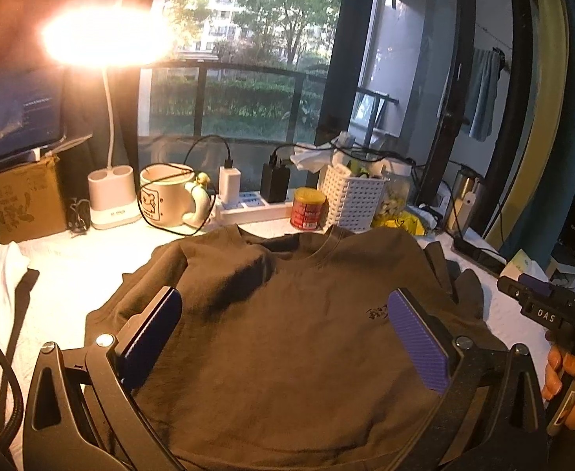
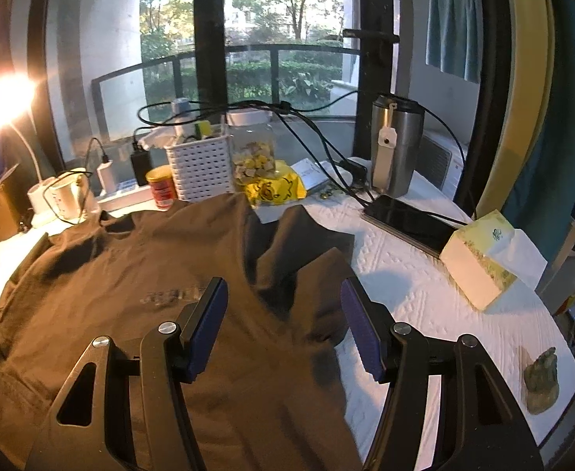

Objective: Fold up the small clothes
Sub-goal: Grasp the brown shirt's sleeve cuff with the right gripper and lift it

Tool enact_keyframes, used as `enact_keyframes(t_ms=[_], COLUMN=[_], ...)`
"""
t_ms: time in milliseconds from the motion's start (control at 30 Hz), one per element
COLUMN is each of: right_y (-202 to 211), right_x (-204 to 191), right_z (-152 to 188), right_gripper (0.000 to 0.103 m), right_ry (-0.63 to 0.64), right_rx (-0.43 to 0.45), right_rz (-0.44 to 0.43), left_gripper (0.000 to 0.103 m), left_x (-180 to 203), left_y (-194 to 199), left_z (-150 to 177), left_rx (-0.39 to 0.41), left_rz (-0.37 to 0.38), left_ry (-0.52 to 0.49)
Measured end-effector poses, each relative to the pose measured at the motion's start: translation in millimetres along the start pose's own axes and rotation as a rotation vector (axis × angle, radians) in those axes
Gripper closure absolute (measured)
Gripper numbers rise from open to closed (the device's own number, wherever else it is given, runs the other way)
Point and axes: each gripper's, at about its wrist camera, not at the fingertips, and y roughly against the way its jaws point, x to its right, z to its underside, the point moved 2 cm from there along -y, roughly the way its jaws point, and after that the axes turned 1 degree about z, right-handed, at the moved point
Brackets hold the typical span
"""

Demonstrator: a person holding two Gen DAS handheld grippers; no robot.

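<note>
The desk (image 2: 424, 286) is crowded behind the brown T-shirt (image 1: 287, 333). Both the left tongs (image 1: 287, 337) and right tongs (image 2: 283, 325) hang wide and empty above it. A careless fold sweeping the rumpled sleeve (image 2: 307, 243) backward could probably snag the charger cables (image 2: 326, 145) or tip the red can (image 1: 307, 209).

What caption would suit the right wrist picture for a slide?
Open right tool hovering over a brown T-shirt spread on a white-covered table, a tissue box alongside.

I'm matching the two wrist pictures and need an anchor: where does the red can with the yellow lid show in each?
Left wrist view: the red can stands centre, just behind the brown shirt's collar, left of the white basket.
Right wrist view: the red can is left of centre, again left of the white basket.
Shared landmark: the white basket.
</note>
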Motion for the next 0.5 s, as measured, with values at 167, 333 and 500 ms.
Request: enact_keyframes(t_ms=[167,333,500], right_y=[-20.0,-45.8,-74.4], right_x=[12.6,30.3,41.1], right_z=[-4.5,-8.8,-13.2], right_gripper=[0.039,0.039,0.039], right_ry=[0.000,-0.027,-0.054], right_rx=[-0.020,-0.060,-0.098], right_rz=[0.035,0.055,0.053], left_gripper=[0.000,0.000,0.000], left_x=[-2.9,-7.1,-10.3], left_y=[-17.7,-37.5,-53.5], left_z=[2.0,5.1,4.7], left_rx=[-0.039,-0.083,-0.109], left_rz=[-0.003,-0.005,-0.015], left_ry=[0.006,0.019,0.019])
